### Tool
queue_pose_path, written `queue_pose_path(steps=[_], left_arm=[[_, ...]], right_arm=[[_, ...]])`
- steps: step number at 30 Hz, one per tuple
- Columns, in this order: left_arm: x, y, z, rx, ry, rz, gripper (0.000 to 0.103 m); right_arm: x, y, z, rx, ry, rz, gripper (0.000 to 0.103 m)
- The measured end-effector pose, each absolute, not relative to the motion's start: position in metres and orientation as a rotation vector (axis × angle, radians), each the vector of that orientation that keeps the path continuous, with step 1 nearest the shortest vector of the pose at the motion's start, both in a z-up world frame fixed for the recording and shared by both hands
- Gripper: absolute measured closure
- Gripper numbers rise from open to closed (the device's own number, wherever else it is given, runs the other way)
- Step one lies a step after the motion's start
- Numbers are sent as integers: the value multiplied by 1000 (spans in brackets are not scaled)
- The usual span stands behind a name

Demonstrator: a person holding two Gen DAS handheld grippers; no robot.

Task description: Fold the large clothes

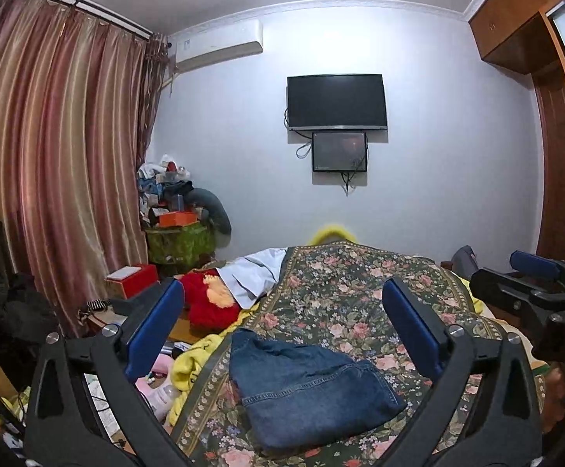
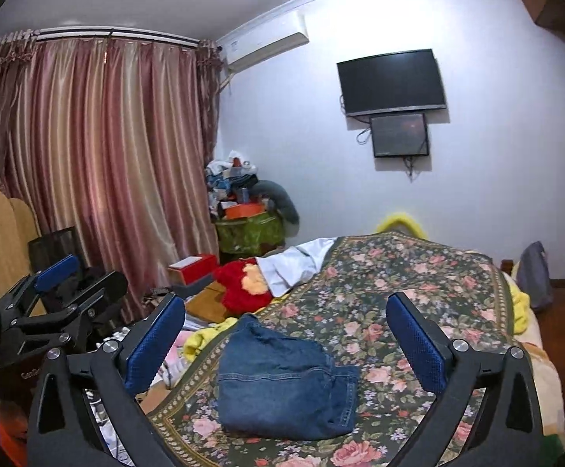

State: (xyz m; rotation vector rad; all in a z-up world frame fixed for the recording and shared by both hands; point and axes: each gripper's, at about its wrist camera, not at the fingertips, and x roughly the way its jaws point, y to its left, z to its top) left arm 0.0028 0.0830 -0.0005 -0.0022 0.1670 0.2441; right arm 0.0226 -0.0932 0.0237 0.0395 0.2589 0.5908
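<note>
A pair of blue jeans (image 1: 309, 385) lies folded into a compact bundle on the floral bedspread (image 1: 360, 284); it also shows in the right wrist view (image 2: 282, 385). My left gripper (image 1: 282, 323) is open and empty, held above and just behind the jeans, its blue pads wide apart. My right gripper (image 2: 286, 330) is open and empty too, above the jeans. The right gripper shows at the right edge of the left wrist view (image 1: 535, 284), and the left gripper at the left edge of the right wrist view (image 2: 60, 284).
The bed runs away toward a white wall with a TV (image 1: 337, 101). A red plush toy (image 1: 212, 303), white cloth (image 1: 255, 272) and yellow blanket (image 1: 200, 354) lie at the bed's left. Clutter (image 1: 177, 210) and curtains (image 1: 57, 155) stand left; a wooden wardrobe (image 1: 558, 155) stands right.
</note>
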Motion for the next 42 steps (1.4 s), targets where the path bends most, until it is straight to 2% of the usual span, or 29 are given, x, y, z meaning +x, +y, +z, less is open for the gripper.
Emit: queue_pose_path(steps=[42], left_arm=[[21,94,-8,-22,203,214,0]], right_arm=[[30,-93,20,33,292,577,0]])
